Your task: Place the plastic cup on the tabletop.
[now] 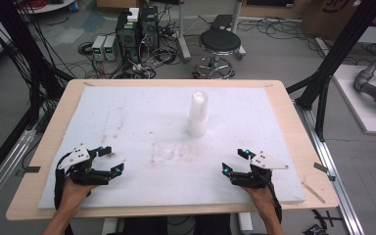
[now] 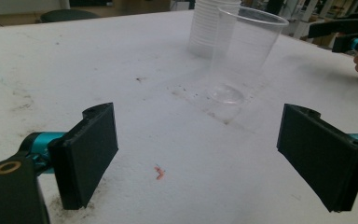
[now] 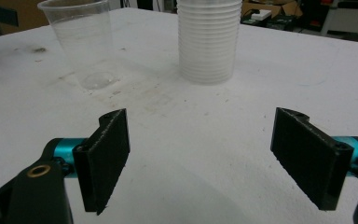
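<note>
The single cup point(image 1: 169, 152) is see-through, so from above it is very hard to make out on the white surface point(image 1: 127, 117). The top of the stack point(image 3: 209, 39) is cut off in the right gripper view. The cup is clear plastic with thin walls. It stands upright, mouth up, just in front of the stack. Both the left gripper point(image 1: 111, 160) and the right gripper point(image 1: 232, 161) are spread wide, holding nothing, well apart from the stack.

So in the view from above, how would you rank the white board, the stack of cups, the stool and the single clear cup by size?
1. White board, largest by far.
2. Stool, though it stands farther back, so its true size is unsure.
3. Stack of cups.
4. Single clear cup, faint and hard to make out.
</note>
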